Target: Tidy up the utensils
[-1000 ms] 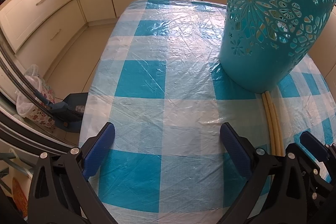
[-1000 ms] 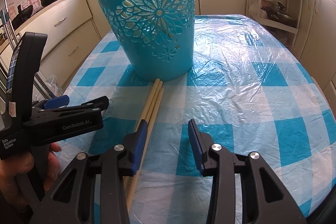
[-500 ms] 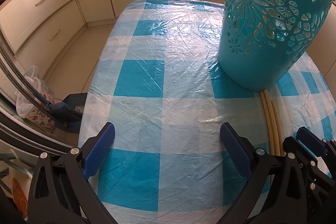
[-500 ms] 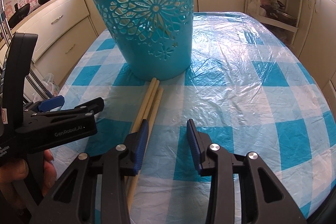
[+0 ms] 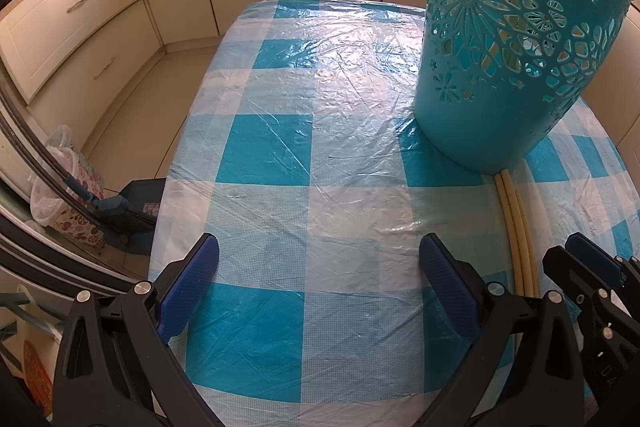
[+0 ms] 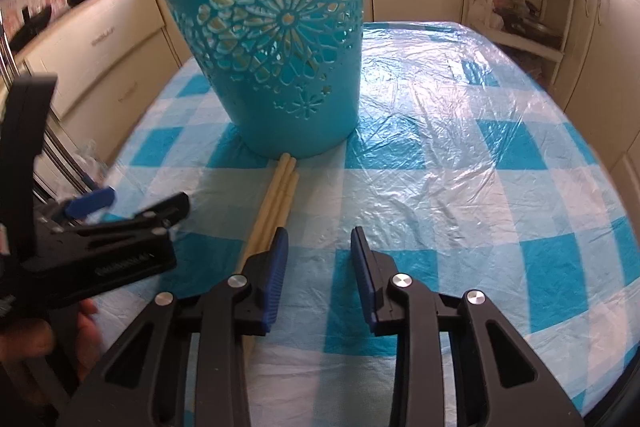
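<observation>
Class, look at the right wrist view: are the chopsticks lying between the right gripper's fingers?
No: the chopsticks lie left of the right gripper, passing under its left finger.

Upright teal plastic basket with floral cut-outs, three pale wooden chopsticks lay bundled, tips touching its base

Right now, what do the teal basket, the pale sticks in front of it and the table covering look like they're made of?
Teal basket: likely molded plastic, matte, with clean cut-out flower holes.
Pale sticks: probably bamboo or light wood, smooth and unpainted, though cream plastic is possible.
Table covering: checked cloth under a thin clear plastic sheet, glossy and wrinkled.
</observation>
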Demonstrator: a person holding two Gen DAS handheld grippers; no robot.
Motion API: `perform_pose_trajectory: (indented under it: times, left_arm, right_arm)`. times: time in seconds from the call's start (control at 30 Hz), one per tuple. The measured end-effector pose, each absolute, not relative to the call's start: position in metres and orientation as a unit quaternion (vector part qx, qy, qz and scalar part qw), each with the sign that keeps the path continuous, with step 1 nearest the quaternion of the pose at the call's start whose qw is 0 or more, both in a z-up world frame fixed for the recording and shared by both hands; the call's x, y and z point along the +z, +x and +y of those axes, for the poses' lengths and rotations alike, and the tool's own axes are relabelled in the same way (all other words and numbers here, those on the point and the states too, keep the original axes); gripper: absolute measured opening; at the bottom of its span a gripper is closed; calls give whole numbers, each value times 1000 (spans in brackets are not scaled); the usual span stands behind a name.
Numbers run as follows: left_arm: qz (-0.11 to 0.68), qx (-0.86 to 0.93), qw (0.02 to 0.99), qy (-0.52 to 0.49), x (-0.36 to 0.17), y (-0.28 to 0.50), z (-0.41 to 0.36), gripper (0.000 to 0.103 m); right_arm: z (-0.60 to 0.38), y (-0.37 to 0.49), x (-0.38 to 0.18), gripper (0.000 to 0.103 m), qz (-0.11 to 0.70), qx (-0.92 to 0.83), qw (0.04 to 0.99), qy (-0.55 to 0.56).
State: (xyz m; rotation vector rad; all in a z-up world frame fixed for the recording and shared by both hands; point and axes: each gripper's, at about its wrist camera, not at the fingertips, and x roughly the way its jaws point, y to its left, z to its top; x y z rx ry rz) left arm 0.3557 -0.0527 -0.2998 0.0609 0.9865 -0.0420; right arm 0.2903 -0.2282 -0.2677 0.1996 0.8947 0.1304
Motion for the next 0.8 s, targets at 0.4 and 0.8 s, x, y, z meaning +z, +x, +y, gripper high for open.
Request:
perform_pose_trajectory:
  times: [0.4, 0.8]
  left_arm:
    - [474, -21, 880, 29, -300, 355, -52, 96]
    - [479, -95, 873, 14, -295, 350, -88, 95]
  right_arm:
    - [-214, 297, -272, 20, 450, 52, 891, 40]
    - [-232, 289, -271, 11, 465, 73, 882, 3]
